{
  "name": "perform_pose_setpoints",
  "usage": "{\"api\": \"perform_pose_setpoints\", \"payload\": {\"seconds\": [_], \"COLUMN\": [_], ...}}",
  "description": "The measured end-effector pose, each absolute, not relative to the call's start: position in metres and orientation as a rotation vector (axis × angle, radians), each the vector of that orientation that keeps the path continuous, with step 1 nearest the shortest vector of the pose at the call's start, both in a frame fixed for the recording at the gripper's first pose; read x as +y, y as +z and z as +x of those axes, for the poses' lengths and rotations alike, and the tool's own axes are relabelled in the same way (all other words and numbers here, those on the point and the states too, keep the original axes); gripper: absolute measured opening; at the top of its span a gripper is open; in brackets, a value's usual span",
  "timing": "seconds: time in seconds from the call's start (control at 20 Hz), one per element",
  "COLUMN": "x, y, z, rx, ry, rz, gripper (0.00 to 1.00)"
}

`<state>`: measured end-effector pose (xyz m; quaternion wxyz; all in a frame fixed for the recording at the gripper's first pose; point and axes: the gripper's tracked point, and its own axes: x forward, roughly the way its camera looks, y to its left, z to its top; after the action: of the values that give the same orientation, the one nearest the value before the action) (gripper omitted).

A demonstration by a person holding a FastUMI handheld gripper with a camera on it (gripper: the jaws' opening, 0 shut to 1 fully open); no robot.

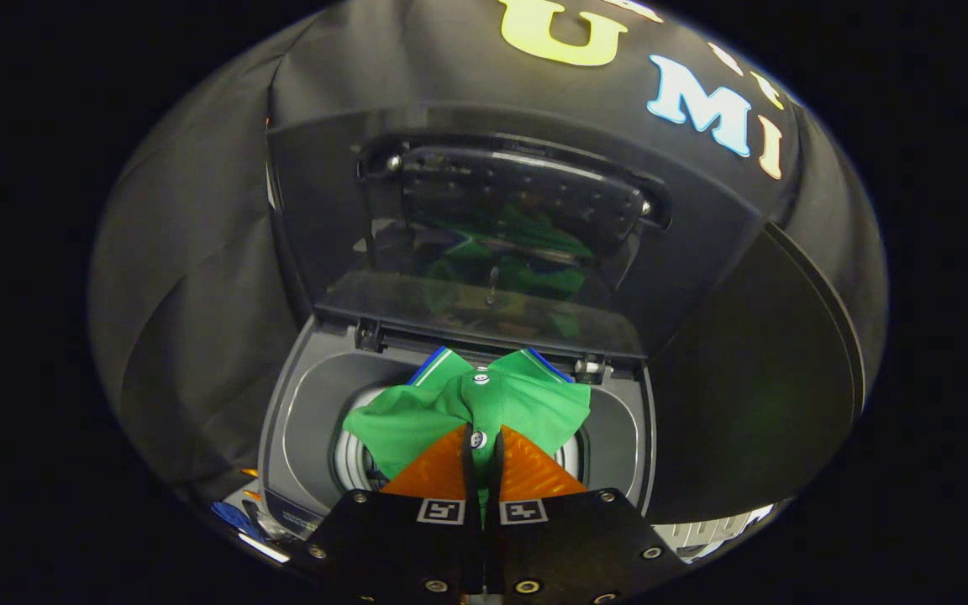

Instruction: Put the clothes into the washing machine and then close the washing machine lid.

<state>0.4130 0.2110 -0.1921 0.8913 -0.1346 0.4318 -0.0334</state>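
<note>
Above the grey top-loading washing machine (pixel 299 437), dark lid (pixel 484 244) raised: your gripper (pixel 484 458) pinching the green buttoned shirt (pixel 417 420).

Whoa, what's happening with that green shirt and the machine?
A person is using a pair of hand-held tongs to load laundry. The tongs are pinched shut on a bright green button-up shirt with blue trim, holding it right over the round drum opening of the grey top-loading washing machine. The shirt hangs bunched above the hole, not dropped in yet. The machine's dark see-through lid stands open behind it, so it has not been closed yet.
</note>
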Motion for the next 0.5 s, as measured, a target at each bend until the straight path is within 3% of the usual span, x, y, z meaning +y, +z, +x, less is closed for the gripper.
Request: {"api": "perform_pose_setpoints", "payload": {"seconds": [0.5], "x": [0.207], "y": [-0.221], "z": [0.404], "rx": [1.03], "ry": [-0.035], "rz": [-0.279], "gripper": [0.01]}}
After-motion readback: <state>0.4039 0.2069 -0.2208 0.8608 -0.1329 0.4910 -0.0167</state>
